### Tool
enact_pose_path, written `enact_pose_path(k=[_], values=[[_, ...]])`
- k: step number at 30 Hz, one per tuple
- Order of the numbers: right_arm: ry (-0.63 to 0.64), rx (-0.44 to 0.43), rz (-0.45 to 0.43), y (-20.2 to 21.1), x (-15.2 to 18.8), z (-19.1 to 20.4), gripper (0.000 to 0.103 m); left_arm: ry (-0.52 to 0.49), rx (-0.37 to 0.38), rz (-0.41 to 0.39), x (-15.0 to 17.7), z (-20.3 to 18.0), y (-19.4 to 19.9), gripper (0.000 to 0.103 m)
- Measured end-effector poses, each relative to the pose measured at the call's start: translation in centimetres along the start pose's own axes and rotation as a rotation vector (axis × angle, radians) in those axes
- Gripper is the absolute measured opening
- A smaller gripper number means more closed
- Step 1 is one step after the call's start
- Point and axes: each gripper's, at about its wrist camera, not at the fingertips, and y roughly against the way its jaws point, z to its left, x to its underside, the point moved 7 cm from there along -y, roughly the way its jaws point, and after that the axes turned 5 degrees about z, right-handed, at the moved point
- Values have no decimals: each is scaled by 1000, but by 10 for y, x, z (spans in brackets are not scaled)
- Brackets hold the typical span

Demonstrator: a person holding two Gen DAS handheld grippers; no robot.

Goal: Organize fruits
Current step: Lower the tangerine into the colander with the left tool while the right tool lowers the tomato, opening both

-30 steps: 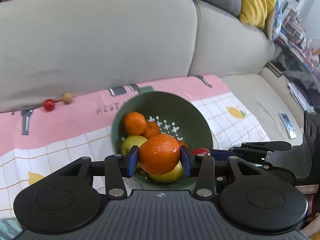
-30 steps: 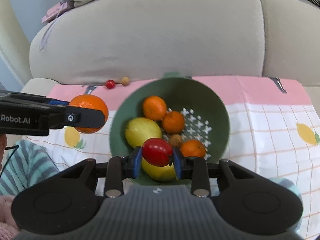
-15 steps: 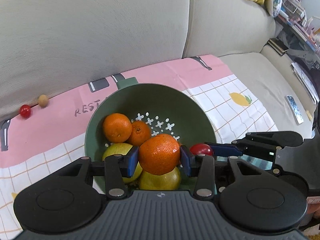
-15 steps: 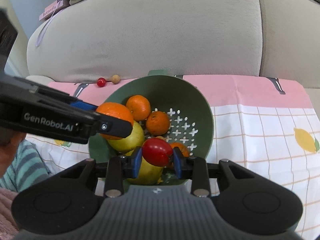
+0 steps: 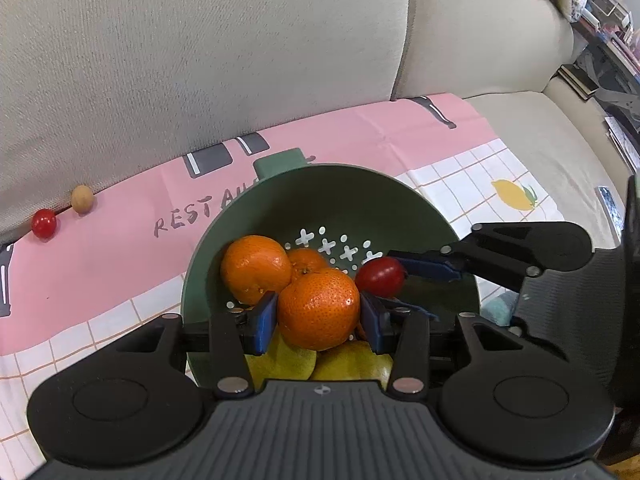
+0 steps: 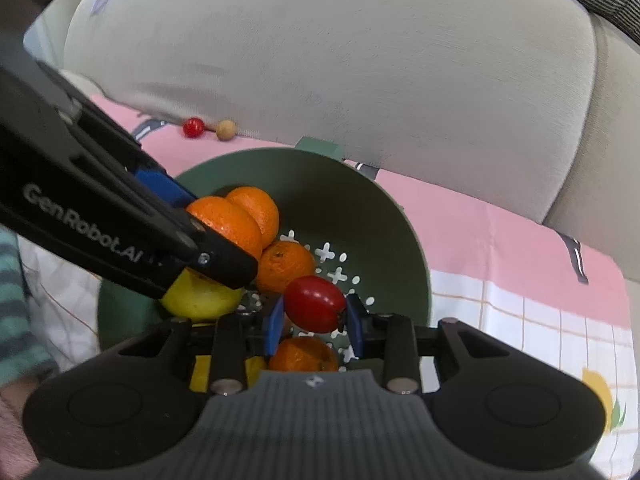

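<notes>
A green colander bowl (image 5: 420,216) (image 6: 360,200) stands on a pink and checked cloth on the sofa seat. It holds several oranges (image 5: 256,268) (image 6: 285,266) and yellow-green fruits (image 5: 352,364) (image 6: 200,298). My left gripper (image 5: 319,314) is shut on an orange (image 5: 319,308) just above the fruit pile. That same orange (image 6: 226,230) shows in the right wrist view under the left gripper's black finger. My right gripper (image 6: 315,312) is shut on a small red tomato (image 6: 315,304) (image 5: 380,277) over the bowl's perforated bottom.
A red cherry tomato (image 5: 44,223) (image 6: 193,127) and a tan ball (image 5: 82,199) (image 6: 226,129) lie against the sofa back at the cloth's far left. A striped sleeve (image 6: 16,320) is at the left edge. Cluttered shelves (image 5: 608,40) stand to the far right.
Both grippers have come down and forward over the bowl with their fruits still held. The right gripper has rolled, tilting its view. The bowl looks larger and nearer.
</notes>
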Motion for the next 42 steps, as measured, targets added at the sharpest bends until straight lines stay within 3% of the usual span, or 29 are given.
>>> enact_pose_path(k=[13, 20, 22, 30, 42], values=[[81, 60, 25, -13, 2, 0, 31, -6, 29, 18, -2, -1, -14, 49], [10, 71, -28, 6, 8, -8, 34, -32, 33, 19, -1, -4, -16, 50], [-25, 73, -50, 16, 14, -11, 40, -42, 33, 28, -1, -7, -19, 50], [-91, 99, -110, 40, 26, -14, 42, -58, 43, 57, -1, -19, -34, 50], [-71, 97, -91, 37, 27, -10, 44, -20, 61, 95, 0, -16, -43, 50]])
